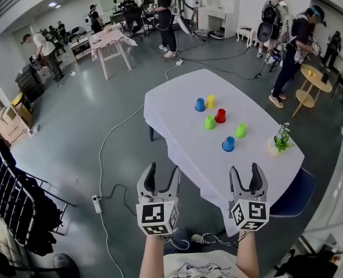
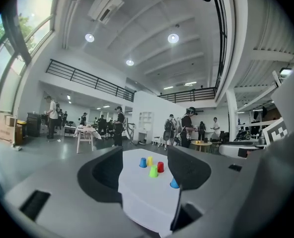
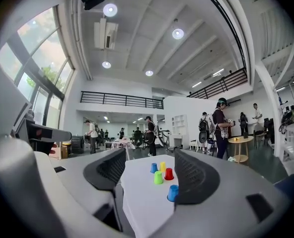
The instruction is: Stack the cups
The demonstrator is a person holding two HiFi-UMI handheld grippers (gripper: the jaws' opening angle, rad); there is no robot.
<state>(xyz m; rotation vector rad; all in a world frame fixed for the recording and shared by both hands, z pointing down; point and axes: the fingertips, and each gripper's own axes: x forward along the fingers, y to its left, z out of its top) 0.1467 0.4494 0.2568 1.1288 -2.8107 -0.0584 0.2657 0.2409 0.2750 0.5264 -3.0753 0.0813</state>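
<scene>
White and bare at its near end, the surface (image 1: 177, 120) lies ahead of both tongs in the head view, in a wide hall with people working in the background. Six cups stand upside down on it, each on its own. The far blue cup (image 1: 200, 104) and yellow cup (image 1: 210, 101) are farthest from the tongs. The green cup (image 1: 210, 122) and red cup (image 1: 220, 116) are next. The pale green cup (image 1: 240, 131) and near blue cup (image 1: 228, 144) stand closest, ahead of the right tongs (image 1: 245, 169). A small potted plant (image 1: 283, 138) stands further to the right. The left tongs (image 1: 163, 169) and right tongs are held short of the surface's near edge, well apart from every cup.

From the left gripper view, the left tongs (image 2: 144, 151) are spread wide with nothing between them. The cups show far beyond the tips, and the near blue cup (image 2: 174, 183) is half hidden by the right-hand jaw.

From the right gripper view, the right tongs (image 3: 150, 152) are likewise spread and empty. Five cups are framed in the gap, the near blue cup (image 3: 173, 193) nearest; the pale green one is hidden.

By my reading, stacking has not begun: no cup sits on another, none is gripped, and all six remain to be gathered.
</scene>
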